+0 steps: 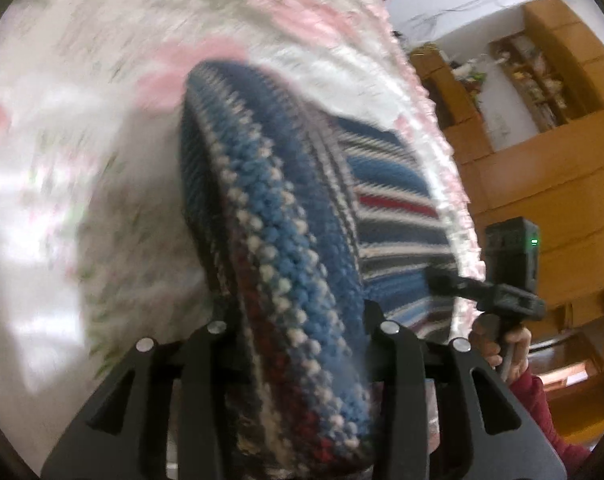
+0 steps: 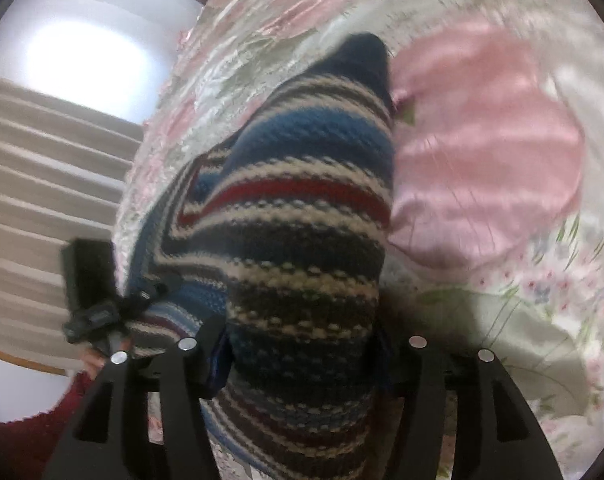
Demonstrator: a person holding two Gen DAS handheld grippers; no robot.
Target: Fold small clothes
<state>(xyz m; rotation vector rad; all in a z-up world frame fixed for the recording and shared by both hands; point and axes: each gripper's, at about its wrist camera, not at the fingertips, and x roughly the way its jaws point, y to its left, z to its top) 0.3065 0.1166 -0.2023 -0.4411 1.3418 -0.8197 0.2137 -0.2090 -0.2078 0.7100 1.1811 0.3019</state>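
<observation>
Surface: floral bedspread (image 2: 541,300), white and pink satin, fills most of both my views, blurred in the left one.
Background: wooden cabinets (image 1: 561,160) with open shelves stand beyond the bed edge in my left view; pale stripes, perhaps a blind, beside the bed in my right view.
Containers: the open shelves hold small items too blurred for me to name or count.
Garment: one striped knit garment (image 2: 302,208), blue, navy, cream and red, raised off the bedspread at two points, its far part lying near the bed edge.
Left gripper (image 1: 298,320): my near tongs are closed onto a bunched fold of the knit, which fills the gap between the fingers.
Right gripper (image 2: 302,340): likewise pinched on a thick fold of the same knit; in my left view it appears at the garment's far edge (image 1: 453,282).
Hand (image 1: 505,344): one hand with a red sleeve, on the right gripper's handle.
Count: one garment, two grippers, both gripping it.
</observation>
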